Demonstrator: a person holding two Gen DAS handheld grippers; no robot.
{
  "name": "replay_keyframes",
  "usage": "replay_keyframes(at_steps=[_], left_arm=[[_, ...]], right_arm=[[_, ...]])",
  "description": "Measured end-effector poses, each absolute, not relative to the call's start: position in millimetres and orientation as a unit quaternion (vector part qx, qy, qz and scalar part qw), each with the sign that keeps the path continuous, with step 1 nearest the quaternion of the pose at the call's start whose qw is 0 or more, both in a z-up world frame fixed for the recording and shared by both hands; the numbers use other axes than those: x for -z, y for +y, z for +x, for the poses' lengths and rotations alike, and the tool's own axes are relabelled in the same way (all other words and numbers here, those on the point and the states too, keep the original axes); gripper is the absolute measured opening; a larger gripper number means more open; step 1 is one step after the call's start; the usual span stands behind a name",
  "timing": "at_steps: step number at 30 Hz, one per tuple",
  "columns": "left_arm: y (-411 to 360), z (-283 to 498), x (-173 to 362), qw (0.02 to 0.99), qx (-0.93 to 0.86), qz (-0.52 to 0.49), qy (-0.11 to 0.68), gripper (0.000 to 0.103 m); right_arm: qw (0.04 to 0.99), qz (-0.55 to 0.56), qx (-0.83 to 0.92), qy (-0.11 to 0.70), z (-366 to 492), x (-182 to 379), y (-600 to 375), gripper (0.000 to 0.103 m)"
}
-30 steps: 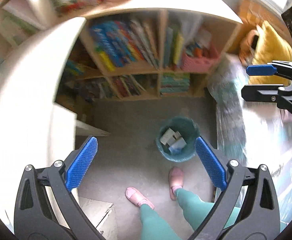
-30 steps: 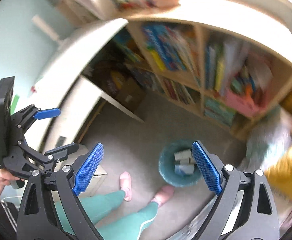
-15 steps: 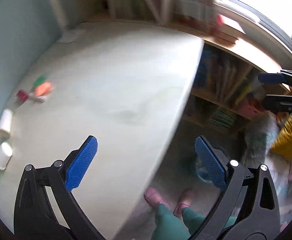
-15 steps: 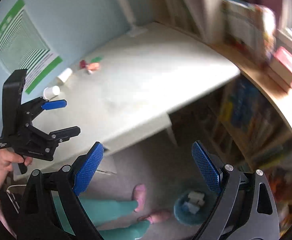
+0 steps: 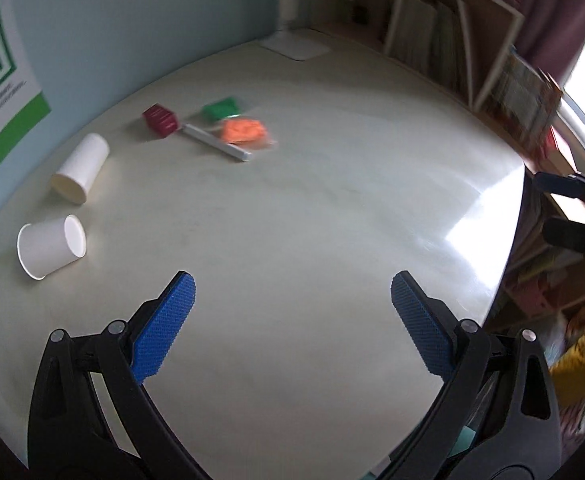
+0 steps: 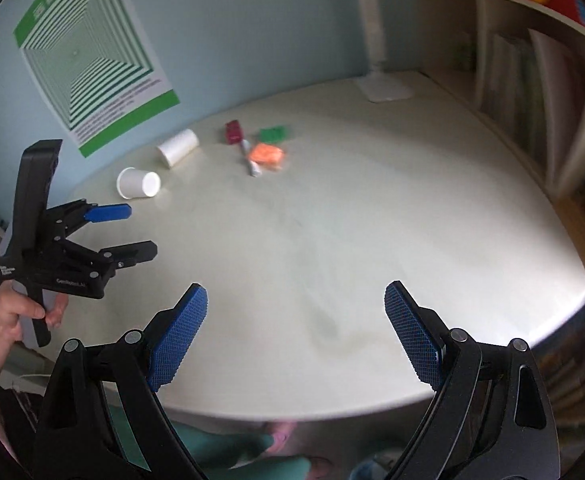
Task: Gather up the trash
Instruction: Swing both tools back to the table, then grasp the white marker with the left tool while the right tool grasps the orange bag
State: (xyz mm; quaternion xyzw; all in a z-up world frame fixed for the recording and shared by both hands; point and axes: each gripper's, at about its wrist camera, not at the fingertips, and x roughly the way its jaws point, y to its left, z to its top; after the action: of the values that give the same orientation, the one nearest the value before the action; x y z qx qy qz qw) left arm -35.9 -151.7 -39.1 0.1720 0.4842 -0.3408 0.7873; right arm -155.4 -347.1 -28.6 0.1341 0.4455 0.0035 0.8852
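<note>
Trash lies at the far left of the white table: two tipped white paper cups, a dark red box, a green packet, an orange packet and a white marker. The right wrist view shows the same cups, red box, green packet, orange packet and marker. My left gripper is open and empty over the table's near part; it also shows in the right wrist view. My right gripper is open and empty, seen at the right edge of the left wrist view.
A lamp base stands at the table's far end by the blue wall with a green poster. Bookshelves run along the right side. The table's front edge is below my right gripper; the person's legs show under it.
Both grippers have swung up from the floor and the teal waste bin to face the tabletop with the trash. Both stay open and empty.
</note>
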Motion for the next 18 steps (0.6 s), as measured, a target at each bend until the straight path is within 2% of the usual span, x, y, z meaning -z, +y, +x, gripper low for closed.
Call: replay_keyframes(at_steps=[8,18], left_arm=[[-144.5,8.9,46.0,0.788,0.338,0.134,0.497,0.096],[-181.8,64.4,76.3,0.781,0.335,0.106,0.516,0.096]], right_arm=[[0.875,0.115,-0.082,0.463,-72.0,40.5,-347.2,0.089],[0.842,0.040,-0.199,0.501,40.6,70.6,-360.2,0.076]])
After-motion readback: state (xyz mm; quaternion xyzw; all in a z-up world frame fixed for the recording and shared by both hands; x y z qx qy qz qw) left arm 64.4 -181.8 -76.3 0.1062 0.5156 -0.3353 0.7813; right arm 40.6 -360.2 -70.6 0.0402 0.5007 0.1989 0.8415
